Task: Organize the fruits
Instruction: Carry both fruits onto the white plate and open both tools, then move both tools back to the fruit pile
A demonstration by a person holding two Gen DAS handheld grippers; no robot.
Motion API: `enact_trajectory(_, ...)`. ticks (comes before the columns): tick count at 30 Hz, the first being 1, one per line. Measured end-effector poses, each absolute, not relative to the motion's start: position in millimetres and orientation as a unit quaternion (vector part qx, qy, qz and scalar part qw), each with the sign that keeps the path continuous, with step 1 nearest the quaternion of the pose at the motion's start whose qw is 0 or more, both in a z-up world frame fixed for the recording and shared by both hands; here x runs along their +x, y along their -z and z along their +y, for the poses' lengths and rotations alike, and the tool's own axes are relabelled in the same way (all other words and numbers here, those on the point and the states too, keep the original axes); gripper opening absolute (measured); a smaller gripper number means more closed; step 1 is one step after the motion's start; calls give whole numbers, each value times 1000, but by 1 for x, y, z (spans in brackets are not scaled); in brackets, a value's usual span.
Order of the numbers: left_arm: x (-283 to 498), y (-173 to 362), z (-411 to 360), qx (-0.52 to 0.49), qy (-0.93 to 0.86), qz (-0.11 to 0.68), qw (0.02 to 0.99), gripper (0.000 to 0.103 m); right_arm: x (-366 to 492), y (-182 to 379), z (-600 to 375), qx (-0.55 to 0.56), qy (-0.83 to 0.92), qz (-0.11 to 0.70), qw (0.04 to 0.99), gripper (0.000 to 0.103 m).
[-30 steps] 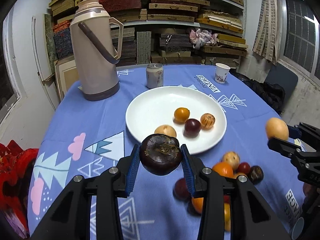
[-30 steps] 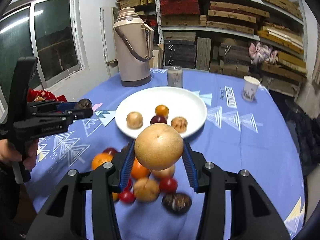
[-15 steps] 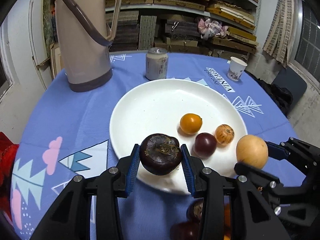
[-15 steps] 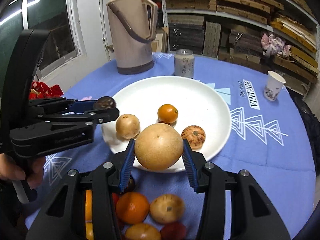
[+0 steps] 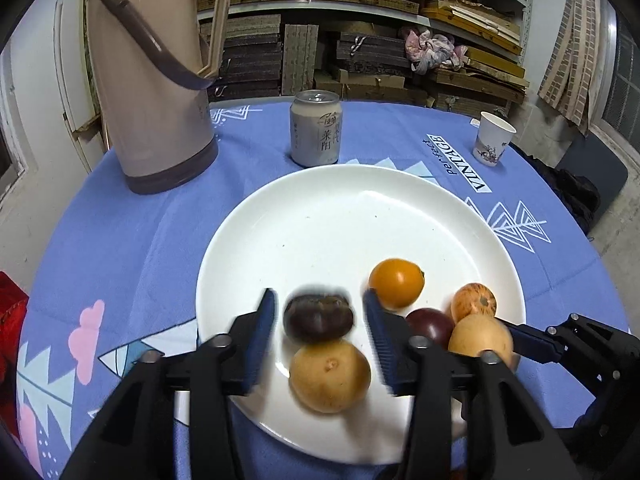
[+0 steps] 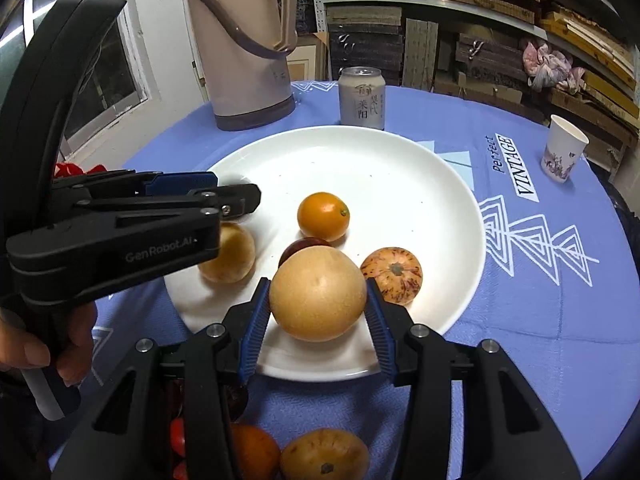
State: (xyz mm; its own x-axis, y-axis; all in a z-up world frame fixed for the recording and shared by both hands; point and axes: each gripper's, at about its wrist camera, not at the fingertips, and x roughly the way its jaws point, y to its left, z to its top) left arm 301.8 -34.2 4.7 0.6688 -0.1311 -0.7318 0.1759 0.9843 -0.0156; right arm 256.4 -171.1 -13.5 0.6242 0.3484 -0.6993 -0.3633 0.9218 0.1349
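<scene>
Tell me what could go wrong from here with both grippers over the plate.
1. The dark fruit, blurred between the open left gripper fingers, may roll into the yellow fruit just below it.
2. The tan round fruit in the right gripper hangs over the plate edge; released here, it might roll off.

- The left gripper (image 5: 320,330) fills the lower centre of its own view, jaws spread wide and blurred, touching nothing.
- The right gripper (image 6: 318,306) sits low in its frame, blue pads (image 6: 256,320) pressed against a round fruit.
- A bare hand (image 6: 44,344) grips the left handle at lower left.
</scene>
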Motion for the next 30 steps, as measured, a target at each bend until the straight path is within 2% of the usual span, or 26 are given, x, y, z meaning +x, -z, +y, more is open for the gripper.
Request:
enact_trajectory(1,301,-6,-35,32,79,394,915,73,256,12,-176,2,-200,382,902,52)
enact_trajectory(2,296,-7,-35,38,75,382,920,74,254,11,-180,13,-201,376,904,54)
enact_trajectory(4,291,-10,-34,46,77,378,922,74,250,6,-191,35,-206,363,908,58)
enact_trajectory(11,260,-13,-15,37,77,377,922,80,229,-2,-214,71,-205,349,912,59)
enact_trajectory(16,232,-15,-2,22,74,376,924,85,201,-8,-230,93,-193,328,920,75)
enact_trajectory(19,217,-15,2,16,75,375,924,86,186,-13,-238,105,-191,333,917,78)
enact_trajectory(24,196,-9,4,4,74,382,921,87,152,-23,-246,82,-176,314,929,91)
enact_trajectory(30,172,0,8,1,69,392,917,87,107,-15,-261,29,-162,325,931,92)
